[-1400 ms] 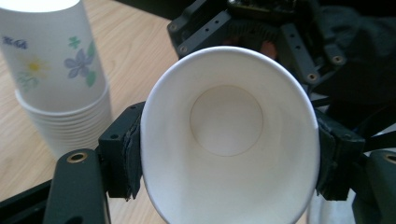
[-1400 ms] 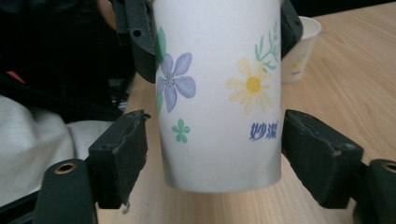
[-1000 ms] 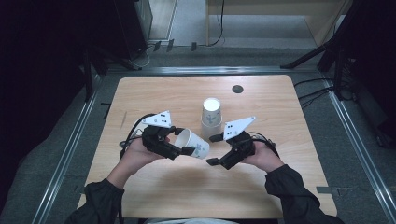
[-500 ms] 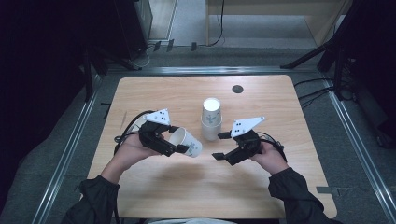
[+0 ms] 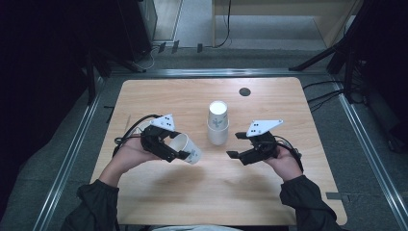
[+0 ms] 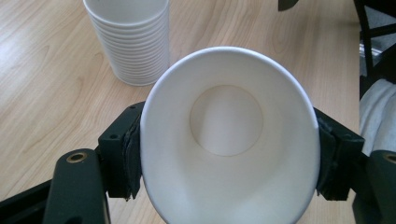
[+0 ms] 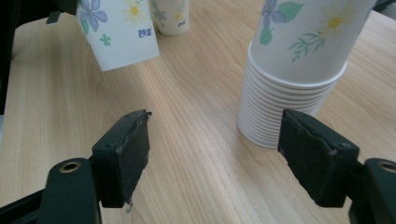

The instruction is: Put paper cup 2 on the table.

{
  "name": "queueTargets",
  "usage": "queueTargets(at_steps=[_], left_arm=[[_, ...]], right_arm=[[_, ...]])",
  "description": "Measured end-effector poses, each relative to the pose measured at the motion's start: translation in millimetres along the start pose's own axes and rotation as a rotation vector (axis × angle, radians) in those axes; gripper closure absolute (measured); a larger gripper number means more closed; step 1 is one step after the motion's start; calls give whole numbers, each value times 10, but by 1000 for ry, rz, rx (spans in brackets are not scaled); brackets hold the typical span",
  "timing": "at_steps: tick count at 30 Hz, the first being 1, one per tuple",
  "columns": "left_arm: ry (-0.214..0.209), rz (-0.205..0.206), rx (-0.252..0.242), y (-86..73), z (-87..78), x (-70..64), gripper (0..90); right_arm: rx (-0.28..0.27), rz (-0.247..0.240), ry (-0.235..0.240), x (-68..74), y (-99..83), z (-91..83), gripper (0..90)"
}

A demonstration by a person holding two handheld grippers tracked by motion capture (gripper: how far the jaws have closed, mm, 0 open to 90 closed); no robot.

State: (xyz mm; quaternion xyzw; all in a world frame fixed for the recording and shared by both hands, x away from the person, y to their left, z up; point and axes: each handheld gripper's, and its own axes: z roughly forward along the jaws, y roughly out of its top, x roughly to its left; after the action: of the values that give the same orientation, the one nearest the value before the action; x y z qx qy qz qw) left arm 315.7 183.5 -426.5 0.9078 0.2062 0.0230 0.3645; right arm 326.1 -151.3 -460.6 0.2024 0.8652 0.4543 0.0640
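- The left gripper (image 5: 180, 153) has its jaws closed on the sides of 1 paper cup (image 6: 229, 149), tipped on its side and held clear of the table (image 5: 192, 98), left of centre.
- The right gripper (image 5: 239, 145) holds nothing; its jaws stand wide apart just right of the stack of cups (image 5: 217, 126).
- The stack stands upside down near the table's middle.
- Judging from this, 1 cup is separated; setting it down remains, and more cups wait in the stack.

A light wooden desk (image 5: 288, 187) with a round cable hole (image 5: 245, 91) stands on grey floor (image 5: 375, 159); dark cabinets (image 5: 134, 24) at upper left, a wooden panel (image 5: 288, 12) at upper right.
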Motion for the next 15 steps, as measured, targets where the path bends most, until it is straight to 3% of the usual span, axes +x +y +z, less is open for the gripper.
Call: queueTargets(at_steps=[5, 15], left_arm=[[13, -2, 17, -52, -32, 34, 257], [56, -28, 38, -202, -128, 91, 254]], right_arm=[[14, 16, -64, -48, -42, -37, 250], [20, 53, -86, -125, -119, -120, 249]])
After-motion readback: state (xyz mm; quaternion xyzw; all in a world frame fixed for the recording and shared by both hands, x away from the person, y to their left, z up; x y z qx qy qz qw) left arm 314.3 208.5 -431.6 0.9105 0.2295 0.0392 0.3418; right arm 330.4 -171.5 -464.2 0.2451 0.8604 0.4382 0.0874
